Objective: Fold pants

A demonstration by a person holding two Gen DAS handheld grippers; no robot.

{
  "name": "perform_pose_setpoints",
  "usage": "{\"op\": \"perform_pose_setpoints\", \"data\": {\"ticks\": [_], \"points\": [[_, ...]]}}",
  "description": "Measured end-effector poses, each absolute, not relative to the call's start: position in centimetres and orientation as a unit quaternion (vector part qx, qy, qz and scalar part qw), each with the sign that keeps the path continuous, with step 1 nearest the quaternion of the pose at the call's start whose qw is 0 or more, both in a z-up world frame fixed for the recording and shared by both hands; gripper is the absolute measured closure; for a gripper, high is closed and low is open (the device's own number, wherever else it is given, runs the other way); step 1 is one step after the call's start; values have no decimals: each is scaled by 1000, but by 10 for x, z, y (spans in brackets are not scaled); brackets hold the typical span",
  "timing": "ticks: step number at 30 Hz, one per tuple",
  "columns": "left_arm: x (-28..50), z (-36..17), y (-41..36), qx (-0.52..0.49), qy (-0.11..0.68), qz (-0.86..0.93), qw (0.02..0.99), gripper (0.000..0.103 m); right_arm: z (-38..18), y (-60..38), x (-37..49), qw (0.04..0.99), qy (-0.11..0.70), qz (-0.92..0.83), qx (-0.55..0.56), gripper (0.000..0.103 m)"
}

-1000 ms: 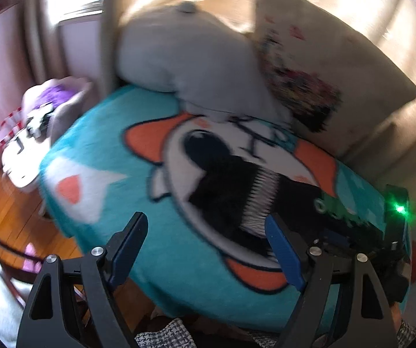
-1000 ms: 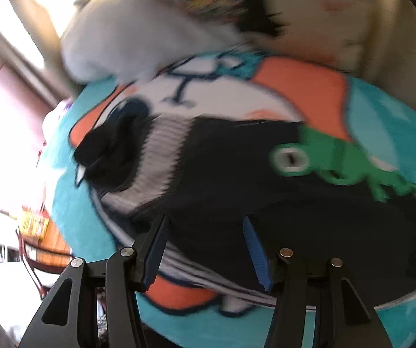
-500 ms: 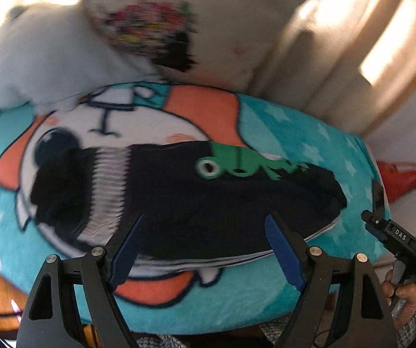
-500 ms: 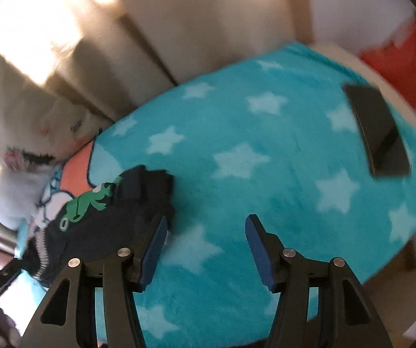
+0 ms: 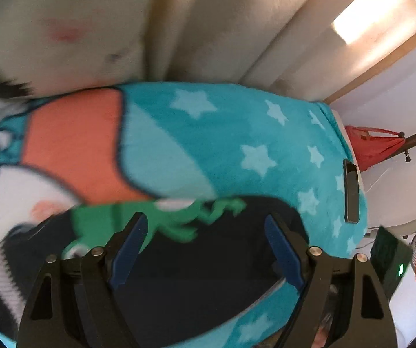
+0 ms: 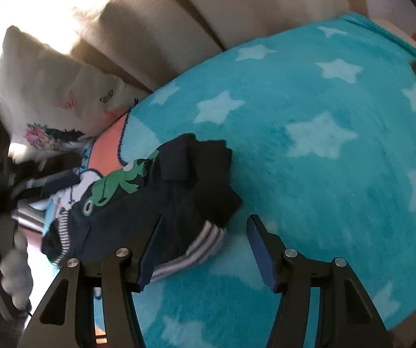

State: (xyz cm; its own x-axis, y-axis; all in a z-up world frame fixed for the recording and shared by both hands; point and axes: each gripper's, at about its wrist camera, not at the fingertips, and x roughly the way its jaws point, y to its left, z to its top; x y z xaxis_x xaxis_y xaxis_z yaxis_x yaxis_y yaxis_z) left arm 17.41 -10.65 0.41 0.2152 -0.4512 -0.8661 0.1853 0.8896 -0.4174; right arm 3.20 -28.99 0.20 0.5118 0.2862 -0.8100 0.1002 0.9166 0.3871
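- The pants (image 6: 156, 203), dark navy with a green frog print and striped cuffs, lie bunched on the star-patterned teal blanket (image 6: 309, 159) of the bed.
- From my right tongs (image 6: 203, 246) the pants lie ahead and to the left; their striped cuff sits just past the left finger, so only the garment's end reaches the gap, untouched.
- Their long axis runs from that cuff away leftward toward the pillow (image 6: 48, 87).
- My right tongs have just been opening and stand fairly wide, gripping nothing.
- My left tongs (image 5: 205, 249) stand wide and empty, over the dark cloth, the frog print just ahead of the tips.
- I judge the left nearer the pants' middle, the right nearer the cuff end.
- No readable brand or writing; a dark phone-like slab (image 5: 351, 191) lies far right.
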Motion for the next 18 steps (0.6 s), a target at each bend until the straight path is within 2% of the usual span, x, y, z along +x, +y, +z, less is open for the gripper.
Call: {"op": "perform_pose_setpoints", "data": {"ticks": [6,12,13,14,15,16,17,18], "points": [[213,-24,-159,-99,622,-246,737,21,-7,-287,46,851,489,51,187,40],[216,-44,-200,-47,639,-280,715,21,-8,-273,50,864,478,49,149,40],[215,-43,-203,-41,636,-286,716,21,-8,-271,51,864,479,50,149,46],[215,-43,-205,-43,637,-297,710,27,-8,-270,52,863,480,52,151,60],[215,-42,-204,-46,639,-300,707,34,-9,-269,54,860,483,54,153,66],[215,-43,-204,-48,643,-303,702,63,-9,-270,56,857,486,55,159,74],[215,-45,-203,-56,652,-313,689,96,-9,-271,57,856,487,56,165,78],[215,-49,-202,-68,662,-321,674,101,-9,-273,58,852,489,61,176,79]]}}
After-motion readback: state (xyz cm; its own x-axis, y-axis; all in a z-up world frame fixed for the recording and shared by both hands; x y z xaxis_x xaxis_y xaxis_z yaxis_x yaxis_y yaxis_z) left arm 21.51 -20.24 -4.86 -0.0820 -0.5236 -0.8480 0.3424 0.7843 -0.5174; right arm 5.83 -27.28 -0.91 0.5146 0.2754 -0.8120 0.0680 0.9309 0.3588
